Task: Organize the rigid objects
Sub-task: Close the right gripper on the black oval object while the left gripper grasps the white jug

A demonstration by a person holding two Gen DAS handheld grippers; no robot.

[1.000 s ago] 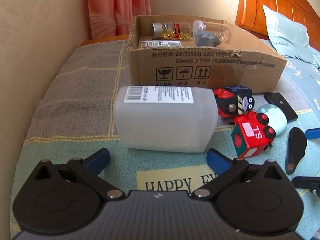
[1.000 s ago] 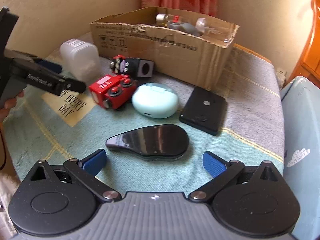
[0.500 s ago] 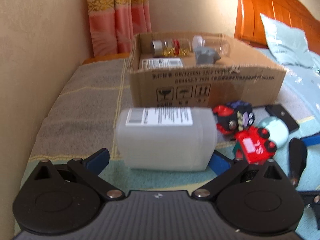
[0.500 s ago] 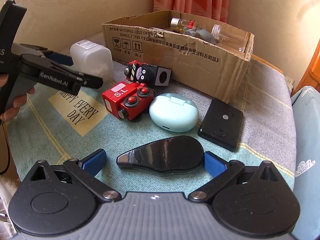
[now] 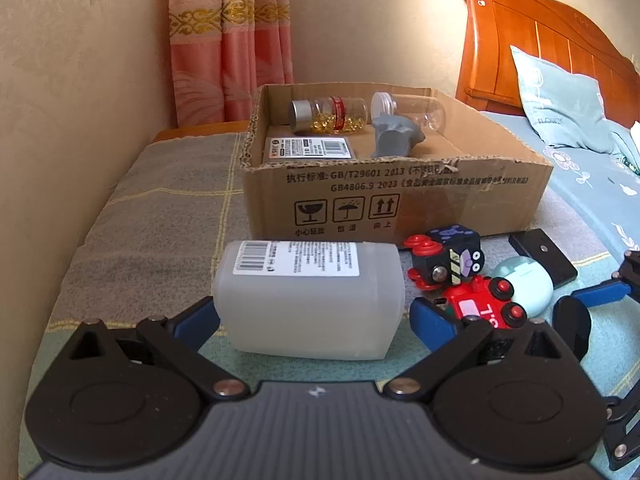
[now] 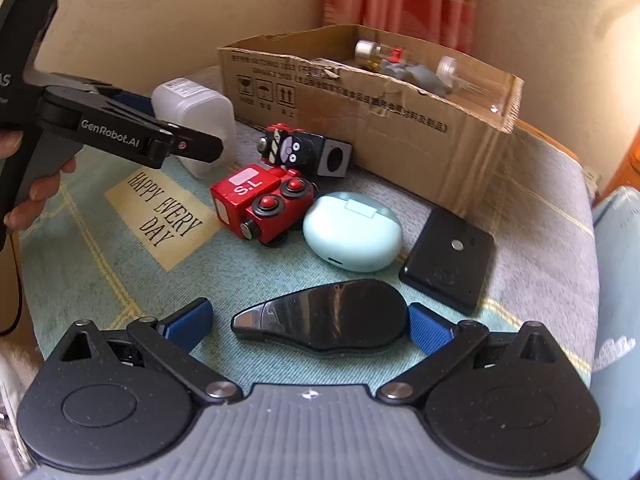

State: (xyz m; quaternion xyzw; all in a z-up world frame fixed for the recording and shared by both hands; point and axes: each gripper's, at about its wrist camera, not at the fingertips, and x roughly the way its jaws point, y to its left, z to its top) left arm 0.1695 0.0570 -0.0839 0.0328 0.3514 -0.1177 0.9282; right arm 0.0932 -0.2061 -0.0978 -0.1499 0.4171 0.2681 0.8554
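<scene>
A translucent white plastic bottle [image 5: 308, 300] lies on its side on the cloth, in front of an open cardboard box [image 5: 392, 196]. My left gripper [image 5: 314, 318] is open, one blue pad at each end of the bottle; contact is not clear. The bottle also shows in the right wrist view [image 6: 196, 120]. My right gripper [image 6: 310, 326] is open around a flat black teardrop-shaped object [image 6: 324, 314], its right pad close against the wide end. The box [image 6: 372, 112] holds a pill bottle [image 5: 328, 114], a clear bottle [image 5: 408, 106], a grey piece [image 5: 394, 136] and a labelled packet.
A red toy train [image 6: 260, 200], a black toy block [image 6: 304, 150], a mint earbud case [image 6: 352, 232] and a flat black device [image 6: 448, 258] lie between the grippers and the box. A wall runs along the left. A bed with headboard [image 5: 536, 52] lies right.
Both grippers have moved forward. The white bottle now sits between my left pads, and the black teardrop object now sits between my right pads.
</scene>
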